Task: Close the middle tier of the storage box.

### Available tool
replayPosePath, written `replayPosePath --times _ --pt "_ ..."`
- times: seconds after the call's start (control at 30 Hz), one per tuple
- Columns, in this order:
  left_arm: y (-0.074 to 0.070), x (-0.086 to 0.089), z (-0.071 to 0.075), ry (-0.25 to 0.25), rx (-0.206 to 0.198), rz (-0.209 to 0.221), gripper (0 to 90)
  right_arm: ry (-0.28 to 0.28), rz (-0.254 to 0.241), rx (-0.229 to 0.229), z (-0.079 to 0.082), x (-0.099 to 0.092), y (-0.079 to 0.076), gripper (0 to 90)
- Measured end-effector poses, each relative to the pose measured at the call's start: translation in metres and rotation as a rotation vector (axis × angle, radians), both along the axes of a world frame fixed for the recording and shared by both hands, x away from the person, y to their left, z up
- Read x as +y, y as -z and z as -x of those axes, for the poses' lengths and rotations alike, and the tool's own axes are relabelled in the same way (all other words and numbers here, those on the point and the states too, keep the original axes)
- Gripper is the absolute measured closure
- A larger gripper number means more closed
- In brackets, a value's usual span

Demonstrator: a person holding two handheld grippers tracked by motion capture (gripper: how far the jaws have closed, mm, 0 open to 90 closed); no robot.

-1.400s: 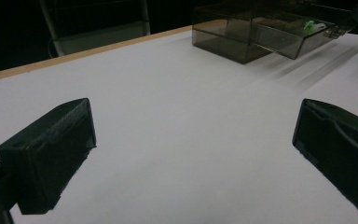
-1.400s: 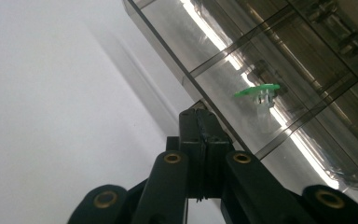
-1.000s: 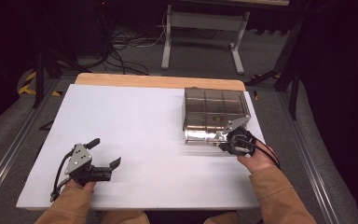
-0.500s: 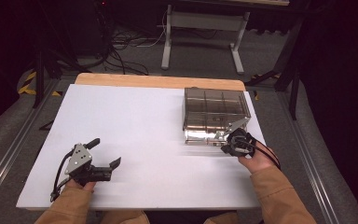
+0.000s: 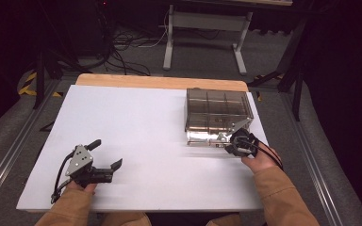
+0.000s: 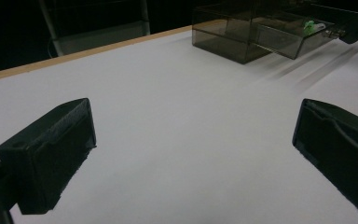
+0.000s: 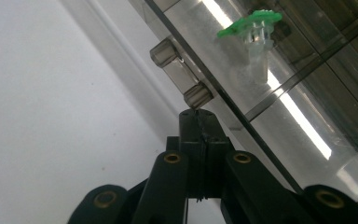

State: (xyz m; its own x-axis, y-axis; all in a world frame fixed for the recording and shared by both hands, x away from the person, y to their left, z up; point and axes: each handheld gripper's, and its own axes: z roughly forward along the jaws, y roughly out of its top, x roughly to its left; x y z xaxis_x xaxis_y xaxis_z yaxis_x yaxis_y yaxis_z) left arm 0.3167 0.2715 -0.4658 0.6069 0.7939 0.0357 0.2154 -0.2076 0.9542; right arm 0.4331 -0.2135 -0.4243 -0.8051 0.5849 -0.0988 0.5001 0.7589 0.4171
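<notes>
A smoky clear drawer box (image 5: 219, 110) stands at the table's right side, its bottom drawer (image 5: 205, 137) drawn out a little. Inside the drawer lies a small clear tube with a green cap (image 7: 254, 28), also visible as a green speck (image 6: 311, 25). My right gripper (image 5: 228, 141) is shut, and its joined tips (image 7: 198, 115) touch the end of the drawer's clear handle (image 7: 182, 77); nothing shows between the jaws. My left gripper (image 5: 107, 153) rests on the white table near the front left, open, with bare table between its fingers (image 6: 191, 154).
The white tabletop (image 5: 136, 122) has a wooden strip along its far edge (image 5: 160, 82). Beyond the table stand a grey desk frame (image 5: 207, 28) and loose cables on the floor. Metal rails run along both sides of the table.
</notes>
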Motion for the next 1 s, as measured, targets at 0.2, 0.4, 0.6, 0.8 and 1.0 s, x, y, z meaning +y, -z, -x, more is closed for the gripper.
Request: replayPosePath --times 0.2,0.4,0.6,0.8,1.0 --pt "0.0000 -0.0001 0.0001 -0.001 0.000 0.001 0.4 0.004 0.001 -0.001 -0.0022 0.0020 0.0035 89.9" --pt "0.0000 -0.0001 0.0001 -0.002 0.001 0.002 0.4 0.002 -0.003 -0.003 -0.0030 0.0027 0.0035 89.9" --pt "0.0000 0.0000 -0.0001 0.000 0.000 0.000 0.3 0.012 -0.011 -0.019 -0.0027 0.0021 0.0016 89.9" --pt "0.0002 -0.0003 -0.0001 -0.002 -0.002 0.003 0.4 0.038 -0.015 -0.055 -0.0037 -0.0004 -0.0015 89.8" --pt "0.0001 -0.0003 0.0000 -0.003 0.000 0.004 0.3 0.077 -0.034 -0.095 -0.0054 -0.0021 -0.0046 89.9"
